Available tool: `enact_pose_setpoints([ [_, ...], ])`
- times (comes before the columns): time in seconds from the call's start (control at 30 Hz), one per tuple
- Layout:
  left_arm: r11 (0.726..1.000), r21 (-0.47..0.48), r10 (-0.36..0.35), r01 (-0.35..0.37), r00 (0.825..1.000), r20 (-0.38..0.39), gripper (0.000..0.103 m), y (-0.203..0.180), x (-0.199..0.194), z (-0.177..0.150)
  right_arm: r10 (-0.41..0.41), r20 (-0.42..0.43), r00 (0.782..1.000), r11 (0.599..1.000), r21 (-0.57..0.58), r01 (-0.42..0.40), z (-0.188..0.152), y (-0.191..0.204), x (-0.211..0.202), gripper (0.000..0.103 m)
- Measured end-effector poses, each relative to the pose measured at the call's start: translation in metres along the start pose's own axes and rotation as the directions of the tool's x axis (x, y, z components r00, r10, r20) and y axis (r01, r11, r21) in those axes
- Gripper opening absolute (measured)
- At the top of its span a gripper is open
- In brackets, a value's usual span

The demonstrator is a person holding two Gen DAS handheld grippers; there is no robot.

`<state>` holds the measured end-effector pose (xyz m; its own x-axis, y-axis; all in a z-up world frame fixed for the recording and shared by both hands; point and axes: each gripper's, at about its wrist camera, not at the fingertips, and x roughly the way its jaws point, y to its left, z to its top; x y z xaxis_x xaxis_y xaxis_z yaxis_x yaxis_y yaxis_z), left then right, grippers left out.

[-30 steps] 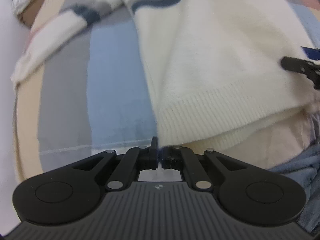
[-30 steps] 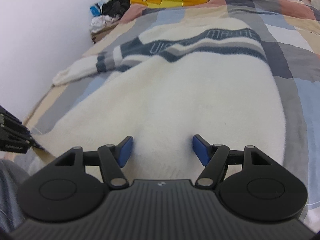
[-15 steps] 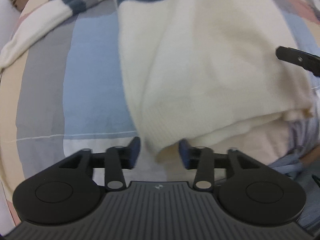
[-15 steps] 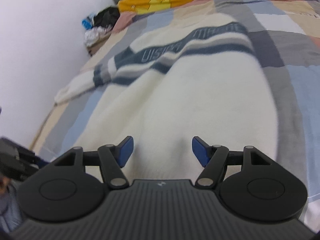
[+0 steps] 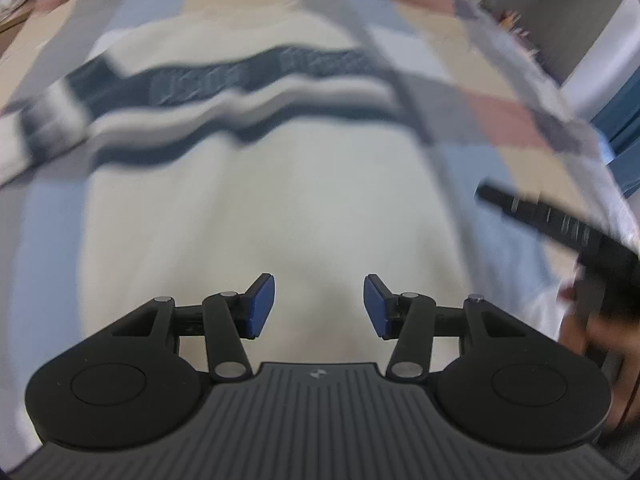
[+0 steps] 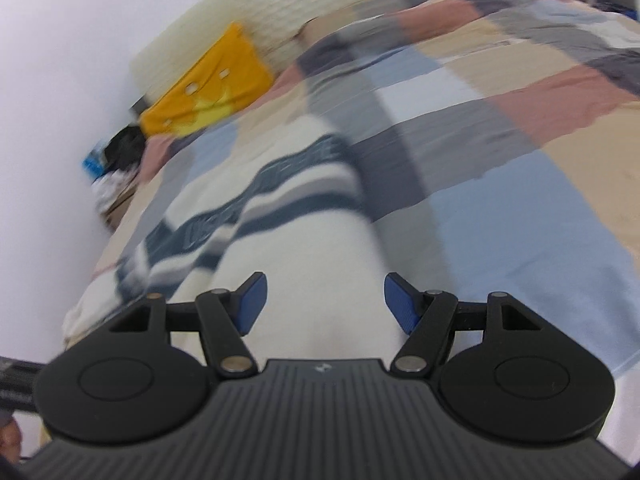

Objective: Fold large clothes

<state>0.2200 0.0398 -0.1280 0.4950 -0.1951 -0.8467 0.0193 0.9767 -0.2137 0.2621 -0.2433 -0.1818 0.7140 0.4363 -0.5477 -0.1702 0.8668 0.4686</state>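
A cream sweater (image 5: 256, 208) with navy and grey chest stripes lies flat on the bed; it also shows in the right wrist view (image 6: 304, 248). My left gripper (image 5: 319, 306) is open and empty, raised above the sweater's lower body. My right gripper (image 6: 324, 302) is open and empty, above the sweater's right side. The right gripper's black body (image 5: 560, 232) shows at the right of the left wrist view. Both views are blurred by motion.
The bed has a patchwork cover (image 6: 520, 128) of blue, grey, beige and pink. A yellow pillow (image 6: 212, 84) lies at the head by the white wall (image 6: 60, 80). A pile of dark and white things (image 6: 116, 160) sits beside the bed.
My left gripper opened, let go of the sweater's hem and lifted up to look along the whole sweater. My right gripper stayed open and swung up and to the right.
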Motion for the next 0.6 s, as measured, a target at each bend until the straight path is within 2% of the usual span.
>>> enact_pose_setpoints([
  [0.27,0.997,0.03,-0.068,0.065,0.989,0.132,0.056,-0.059,0.089,0.09,-0.079,0.035,0.996,0.992,0.102,0.075,0.011,-0.035,0.011,0.069],
  [0.37,0.994,0.099,-0.057,0.04,0.984,0.169,0.056,-0.078,0.127,0.12,-0.122,0.04,0.992,0.984,0.139,0.115,0.012,-0.046,0.023,0.069],
  [0.53,0.992,0.122,0.012,-0.034,0.984,0.179,0.056,-0.091,0.182,0.152,-0.158,0.018,0.987,0.967,0.208,0.151,0.018,-0.063,0.049,0.068],
  [0.6,0.99,0.128,0.041,-0.066,0.982,0.187,0.065,-0.088,0.199,0.16,-0.19,0.029,0.981,0.96,0.214,0.179,0.022,-0.067,0.056,0.068],
])
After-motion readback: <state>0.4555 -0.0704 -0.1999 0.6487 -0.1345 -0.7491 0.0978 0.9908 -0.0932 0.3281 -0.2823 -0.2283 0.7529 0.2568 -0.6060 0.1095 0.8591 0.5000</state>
